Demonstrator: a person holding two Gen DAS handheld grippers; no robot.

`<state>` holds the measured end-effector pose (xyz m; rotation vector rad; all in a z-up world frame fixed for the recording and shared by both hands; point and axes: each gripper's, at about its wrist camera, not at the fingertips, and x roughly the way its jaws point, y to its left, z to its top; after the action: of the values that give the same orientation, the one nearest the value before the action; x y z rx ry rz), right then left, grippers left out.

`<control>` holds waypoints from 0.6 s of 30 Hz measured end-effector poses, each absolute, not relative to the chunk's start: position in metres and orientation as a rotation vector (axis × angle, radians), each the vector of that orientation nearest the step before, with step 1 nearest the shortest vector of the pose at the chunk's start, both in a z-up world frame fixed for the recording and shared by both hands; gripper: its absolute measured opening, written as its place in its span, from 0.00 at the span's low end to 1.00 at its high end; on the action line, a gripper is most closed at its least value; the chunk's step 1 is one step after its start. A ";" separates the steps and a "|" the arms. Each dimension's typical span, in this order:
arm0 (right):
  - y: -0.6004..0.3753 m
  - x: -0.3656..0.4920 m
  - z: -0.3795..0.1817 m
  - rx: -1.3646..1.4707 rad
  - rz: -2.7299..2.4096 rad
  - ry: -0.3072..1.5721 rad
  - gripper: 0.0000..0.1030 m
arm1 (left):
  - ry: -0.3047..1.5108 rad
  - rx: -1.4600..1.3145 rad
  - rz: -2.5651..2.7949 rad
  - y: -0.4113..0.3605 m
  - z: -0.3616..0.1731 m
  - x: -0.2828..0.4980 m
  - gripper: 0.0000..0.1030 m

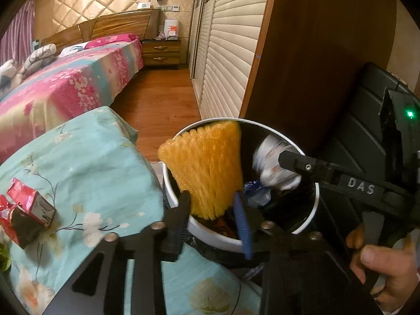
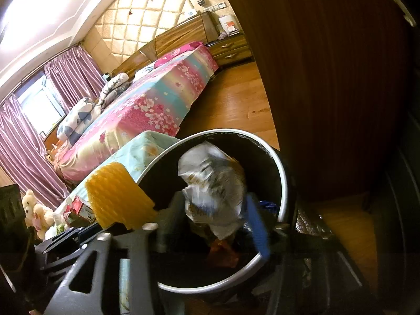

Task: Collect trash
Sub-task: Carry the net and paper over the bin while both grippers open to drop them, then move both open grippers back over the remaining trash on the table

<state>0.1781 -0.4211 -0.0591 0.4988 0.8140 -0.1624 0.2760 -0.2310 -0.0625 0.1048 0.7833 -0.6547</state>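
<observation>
A round trash bin with a white rim and a black liner stands below both grippers. My left gripper is over its near edge. A yellow foam net sleeve stands upright between its fingers, and the pads do not seem to press on it. My right gripper hangs over the bin, open. A crumpled white wrapper is blurred between its fingers, loose above the trash inside. The left wrist view shows the same wrapper beside a right finger.
A teal flowered cloth covers a surface left of the bin, with a red carton and other wrappers on it. A dark wooden wardrobe stands behind the bin. A bed lies beyond. A person's hand grips the right handle.
</observation>
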 end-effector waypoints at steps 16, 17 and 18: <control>-0.393 0.164 -0.052 0.515 -0.120 0.779 0.79 | 0.822 0.002 -0.553 -0.171 -0.074 0.254 0.56; -0.389 0.163 -0.052 0.516 -0.112 0.778 0.79 | 0.824 -0.004 -0.548 -0.167 -0.074 0.253 0.56; -0.387 0.163 -0.052 0.516 -0.107 0.777 0.79 | 0.825 -0.007 -0.542 -0.163 -0.073 0.253 0.56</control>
<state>0.1632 -0.3867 -0.0516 0.5162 0.7768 -0.1068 0.2528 -0.1632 -0.0733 -0.0074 0.8250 -0.5416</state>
